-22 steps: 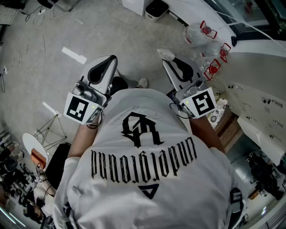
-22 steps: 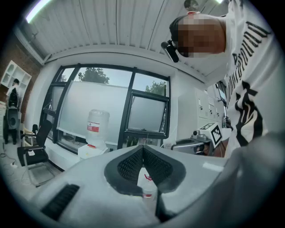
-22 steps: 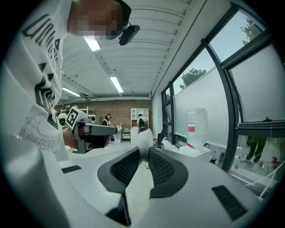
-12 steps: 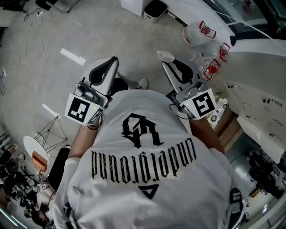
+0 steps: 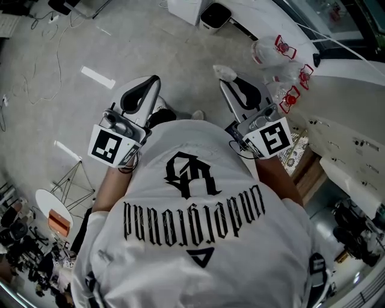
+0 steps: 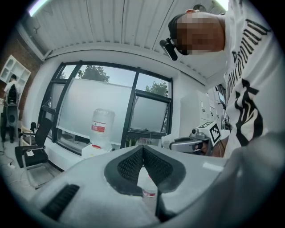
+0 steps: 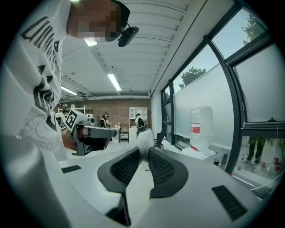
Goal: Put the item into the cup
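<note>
A small white fluffy item [image 5: 225,73] sticks out from the tip of my right gripper [image 5: 224,82], whose jaws are shut on it. In the right gripper view the same white fluffy item [image 7: 144,139] sits pinched between the dark ribbed pads [image 7: 127,165] of the right gripper [image 7: 143,153]. My left gripper [image 5: 154,79] is held level beside it at chest height, shut with nothing in it; in its own view the left gripper [image 6: 142,150] shows both pads meeting at the tip. No cup shows in any view.
Large water bottles [image 5: 272,49] lie on the floor at the right, and another water bottle [image 6: 102,127] stands by the windows. A white bin [image 5: 215,15] is ahead; a low wooden table [image 5: 308,174] stands at the right. A tape strip [image 5: 98,77] marks the floor.
The floor, bin and bottles have slid slightly down and right in the head view. Both grippers keep their places in front of the chest, the white item still in the right one.
</note>
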`<state>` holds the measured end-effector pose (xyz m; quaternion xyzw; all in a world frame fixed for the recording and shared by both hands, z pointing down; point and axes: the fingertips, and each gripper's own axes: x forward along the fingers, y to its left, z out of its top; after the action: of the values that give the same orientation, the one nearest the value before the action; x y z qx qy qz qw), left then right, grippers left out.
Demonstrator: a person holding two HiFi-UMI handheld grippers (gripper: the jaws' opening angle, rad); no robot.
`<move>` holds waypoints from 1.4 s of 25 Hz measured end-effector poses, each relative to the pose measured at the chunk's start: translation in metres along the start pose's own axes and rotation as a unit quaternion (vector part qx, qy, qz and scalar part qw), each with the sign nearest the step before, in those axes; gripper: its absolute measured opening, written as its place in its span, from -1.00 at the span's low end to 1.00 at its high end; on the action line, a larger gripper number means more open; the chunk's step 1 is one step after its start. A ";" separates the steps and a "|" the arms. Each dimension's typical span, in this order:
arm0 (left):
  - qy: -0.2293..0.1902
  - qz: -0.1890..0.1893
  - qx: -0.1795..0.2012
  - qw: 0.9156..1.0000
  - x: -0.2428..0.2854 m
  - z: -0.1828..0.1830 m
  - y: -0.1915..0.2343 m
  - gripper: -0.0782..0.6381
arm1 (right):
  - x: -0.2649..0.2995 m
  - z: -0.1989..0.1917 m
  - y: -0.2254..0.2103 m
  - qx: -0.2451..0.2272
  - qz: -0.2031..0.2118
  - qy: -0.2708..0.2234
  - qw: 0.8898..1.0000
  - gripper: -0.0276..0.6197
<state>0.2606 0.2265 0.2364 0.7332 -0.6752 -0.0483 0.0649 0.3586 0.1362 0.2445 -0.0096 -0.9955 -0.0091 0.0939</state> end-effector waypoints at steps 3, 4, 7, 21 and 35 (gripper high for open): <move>0.000 -0.007 -0.003 1.000 -0.006 0.004 0.033 -0.74 | 0.031 0.009 0.003 -0.001 -0.009 -0.001 1.000 -0.68; 0.001 -0.010 -0.002 1.000 -0.008 0.006 0.045 -0.74 | 0.041 0.011 0.004 -0.002 -0.012 -0.001 1.000 -0.68; 0.001 -0.020 0.004 1.000 -0.013 0.015 0.077 -0.74 | 0.071 0.019 0.007 -0.002 -0.022 -0.001 1.000 -0.68; 0.002 -0.043 -0.003 0.999 -0.045 0.025 0.163 -0.74 | 0.153 0.033 0.025 -0.005 -0.046 0.016 0.999 -0.68; 0.018 0.002 -0.016 1.000 -0.026 0.014 0.211 -0.74 | 0.205 0.023 -0.019 -0.001 -0.020 0.024 1.000 -0.68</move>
<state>0.0483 0.2356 0.2558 0.7317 -0.6743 -0.0453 0.0890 0.1522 0.1216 0.2598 0.0106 -0.9929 -0.0124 0.1176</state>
